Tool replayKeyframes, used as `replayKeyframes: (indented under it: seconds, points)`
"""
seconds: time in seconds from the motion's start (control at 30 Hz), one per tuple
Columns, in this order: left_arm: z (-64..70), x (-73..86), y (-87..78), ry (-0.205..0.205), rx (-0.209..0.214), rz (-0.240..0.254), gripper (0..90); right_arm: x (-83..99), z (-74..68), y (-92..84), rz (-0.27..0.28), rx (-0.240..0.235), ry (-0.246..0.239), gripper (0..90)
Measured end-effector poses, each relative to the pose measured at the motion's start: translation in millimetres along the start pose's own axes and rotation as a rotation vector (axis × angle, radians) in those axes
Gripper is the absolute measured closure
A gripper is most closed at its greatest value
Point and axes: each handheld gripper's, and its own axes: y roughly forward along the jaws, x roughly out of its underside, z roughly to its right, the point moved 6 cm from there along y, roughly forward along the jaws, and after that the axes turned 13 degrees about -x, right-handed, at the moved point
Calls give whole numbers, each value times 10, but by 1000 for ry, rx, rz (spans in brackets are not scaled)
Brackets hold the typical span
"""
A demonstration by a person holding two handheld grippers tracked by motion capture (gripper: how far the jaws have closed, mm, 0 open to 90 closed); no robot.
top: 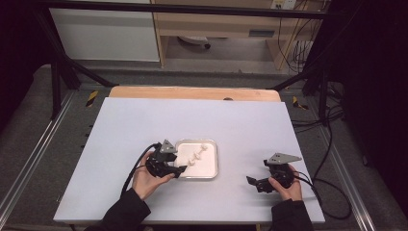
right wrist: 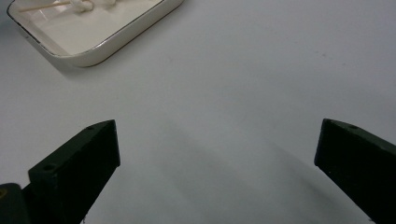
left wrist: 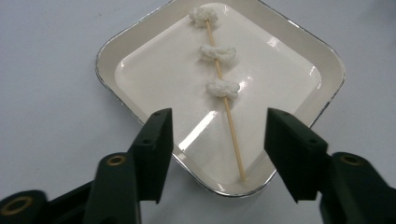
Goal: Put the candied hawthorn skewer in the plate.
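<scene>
A thin wooden skewer (left wrist: 225,105) lies flat in a shallow white tray (left wrist: 140,60) with a silvery rim, running from one corner region toward the opposite one. Three small white lumps (left wrist: 219,51) are threaded on it, spaced along the far half, while the near half of the stick is bare and its tip rests close to the tray's near corner. In the high view the tray (top: 210,171) sits on the white table (top: 240,125), a little left of the middle and toward the person's side, with the skewer (top: 197,156) slanting across it.

The left gripper (top: 174,169) is right at the tray's left edge, held in the person's left hand (top: 146,180). In the left gripper view its fingers (left wrist: 156,144) stand apart on either side of the bare end of the stick, touching neither the stick nor, as far as I can see, the tray; nothing is clamped between them.

The right gripper (top: 255,182) rests well apart from the tray, near the table's front right, in the person's right hand (top: 288,187). Its fingers (right wrist: 79,163) are spread wide over bare table, with the tray (right wrist: 116,39) off at the upper left of the right gripper view.

Beyond the table's far edge a strip of wooden board (top: 192,93) shows.
</scene>
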Motion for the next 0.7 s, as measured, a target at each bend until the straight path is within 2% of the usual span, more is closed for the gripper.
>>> replayKeyframes:
  seconds: [0.23,0.33,0.4,0.7]
  points:
    - [-139,50,-168,-14,32,33,267,0,-1,-2,1,0,0,8]
    - [-192,107,-229,-9,27,38,221,-2,0,-6,3,-1,-2,7]
    - [-238,161,-267,-5,18,43,190,0,-2,-7,-1,-2,0,7]
    - [-480,532,-333,-50,-15,59,120,6,-6,-7,-4,-4,4,7]
